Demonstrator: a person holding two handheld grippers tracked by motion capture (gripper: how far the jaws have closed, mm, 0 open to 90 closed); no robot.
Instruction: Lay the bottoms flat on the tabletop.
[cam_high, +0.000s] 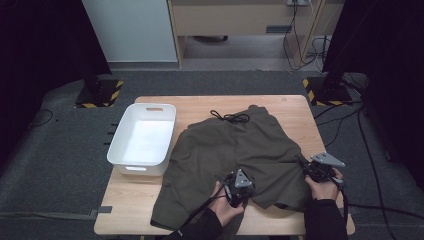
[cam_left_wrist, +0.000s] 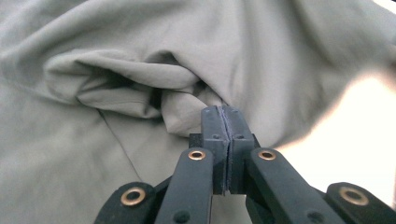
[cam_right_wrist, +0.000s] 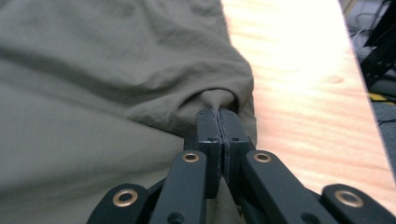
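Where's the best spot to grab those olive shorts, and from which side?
Take the shorts by the hem of the near leg, coming from the person's side of the table. That edge lies loose and bunches easily: the left gripper and right gripper each already pinch a fold there.

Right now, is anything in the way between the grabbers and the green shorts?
No. The left gripper and the right gripper are each pinched shut on a fold of the shorts, so nothing sits between. The white tub stands off to the side on the table.
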